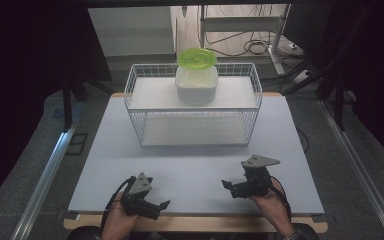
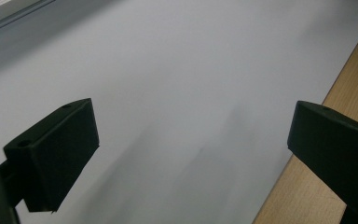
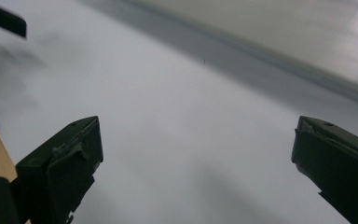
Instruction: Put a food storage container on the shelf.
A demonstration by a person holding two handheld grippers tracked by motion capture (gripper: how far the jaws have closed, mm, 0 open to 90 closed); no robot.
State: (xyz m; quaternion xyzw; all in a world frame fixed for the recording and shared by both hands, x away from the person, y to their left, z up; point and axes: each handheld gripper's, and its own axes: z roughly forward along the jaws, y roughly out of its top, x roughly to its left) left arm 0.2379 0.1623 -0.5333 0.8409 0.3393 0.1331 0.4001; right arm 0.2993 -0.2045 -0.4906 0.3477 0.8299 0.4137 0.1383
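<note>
1. High view: left gripper (image 1: 156, 204) held low at the near edge of the pale grey table mat (image 1: 190, 165), jaws spread, nothing between them. Right gripper (image 1: 228, 187) also low over the mat, near the front, jaws parted and empty. The two point inward, toward each other, and sit well apart.
2. High view, farther back: white wire basket (image 1: 194, 102) stands at the far half of the mat. A white square container (image 1: 196, 84) sits on its upper level, with a green bowl (image 1: 197, 58) resting on top of it. Both are well apart from the grippers.
3. Left gripper view: jaws wide, bare mat between them; wooden table edge (image 2: 349, 100) at right.
4. Right gripper view: jaws wide, bare mat between; a tip of the left gripper shows at top left.
</note>
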